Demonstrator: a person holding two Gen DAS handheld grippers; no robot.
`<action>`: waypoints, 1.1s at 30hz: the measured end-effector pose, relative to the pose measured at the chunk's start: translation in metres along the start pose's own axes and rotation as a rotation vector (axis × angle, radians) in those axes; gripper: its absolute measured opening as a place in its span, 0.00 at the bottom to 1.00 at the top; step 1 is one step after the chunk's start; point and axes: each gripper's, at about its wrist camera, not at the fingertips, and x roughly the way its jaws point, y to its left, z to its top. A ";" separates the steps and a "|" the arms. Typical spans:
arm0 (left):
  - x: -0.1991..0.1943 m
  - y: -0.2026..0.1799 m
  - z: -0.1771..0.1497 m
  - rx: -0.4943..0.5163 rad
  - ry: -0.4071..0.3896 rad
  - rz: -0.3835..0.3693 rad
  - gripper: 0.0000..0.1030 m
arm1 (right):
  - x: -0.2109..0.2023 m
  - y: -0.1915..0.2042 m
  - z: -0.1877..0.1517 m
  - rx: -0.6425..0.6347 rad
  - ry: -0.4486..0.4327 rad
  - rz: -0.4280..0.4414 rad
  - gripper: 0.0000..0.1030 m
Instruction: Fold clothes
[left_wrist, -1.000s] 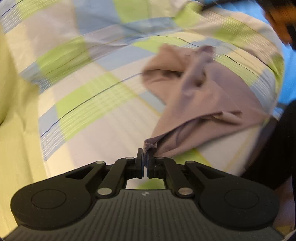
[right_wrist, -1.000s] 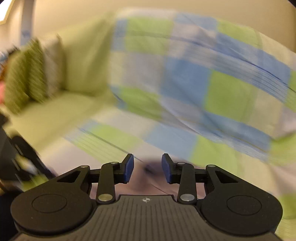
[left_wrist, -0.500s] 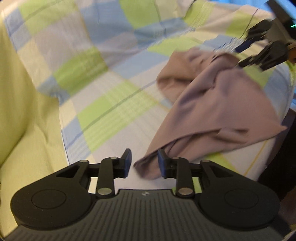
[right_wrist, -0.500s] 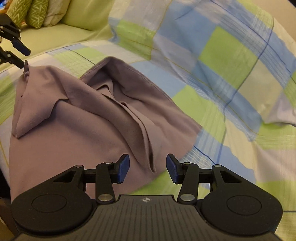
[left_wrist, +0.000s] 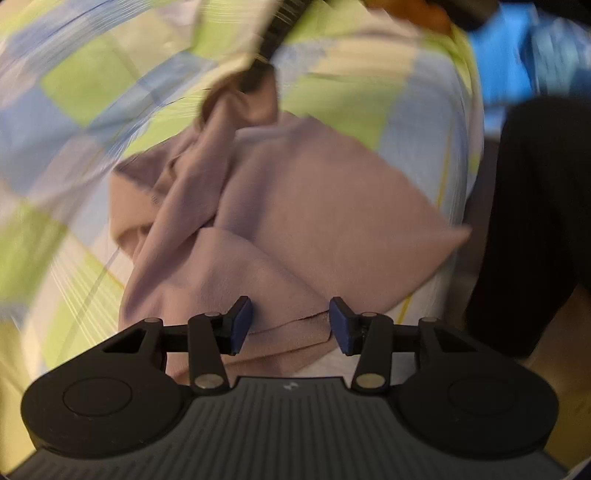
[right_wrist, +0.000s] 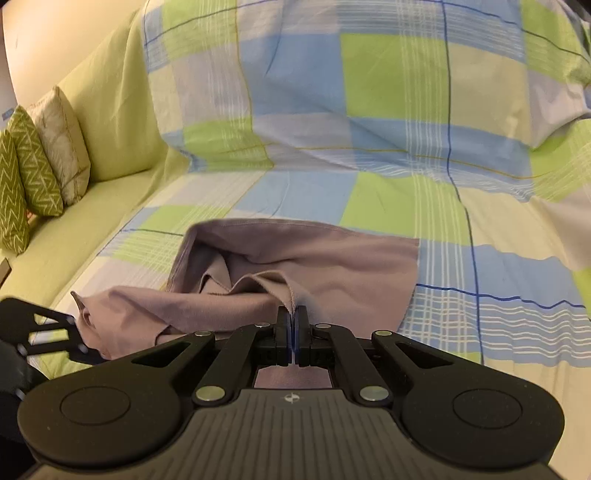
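A crumpled mauve garment (right_wrist: 325, 258) lies on a checked blue, green and white sheet (right_wrist: 388, 92) spread over a sofa. My right gripper (right_wrist: 292, 321) is shut on a raised fold at the garment's near edge. My left gripper (left_wrist: 290, 325) stands open just above the garment (left_wrist: 314, 206) with a cloth edge running between its pads, not clamped. The left wrist view is motion-blurred. In it, the right gripper (left_wrist: 258, 70) is a dark streak at the garment's far end. In the right wrist view the left gripper (right_wrist: 79, 334) sits open at the garment's left corner.
Patterned green and beige cushions (right_wrist: 40, 162) lean at the sofa's left end on a plain green cover (right_wrist: 110, 96). A person's dark clothing (left_wrist: 535, 221) fills the right side, beyond the sheet's edge. Something blue (left_wrist: 517, 74) lies past it.
The right gripper has shut on a fold of the garment after hovering open. The left gripper, which let go of the cloth corner earlier, has opened wider and swung over the garment.
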 end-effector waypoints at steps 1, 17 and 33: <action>0.001 0.001 0.001 -0.002 0.001 -0.004 0.37 | -0.001 -0.001 0.000 0.018 -0.004 0.006 0.01; -0.220 0.113 -0.006 -0.431 -0.511 0.315 0.02 | -0.173 0.064 0.055 0.107 -0.471 0.117 0.00; -0.390 0.132 0.053 -0.364 -0.885 0.539 0.02 | -0.360 0.130 0.089 -0.008 -0.900 -0.087 0.00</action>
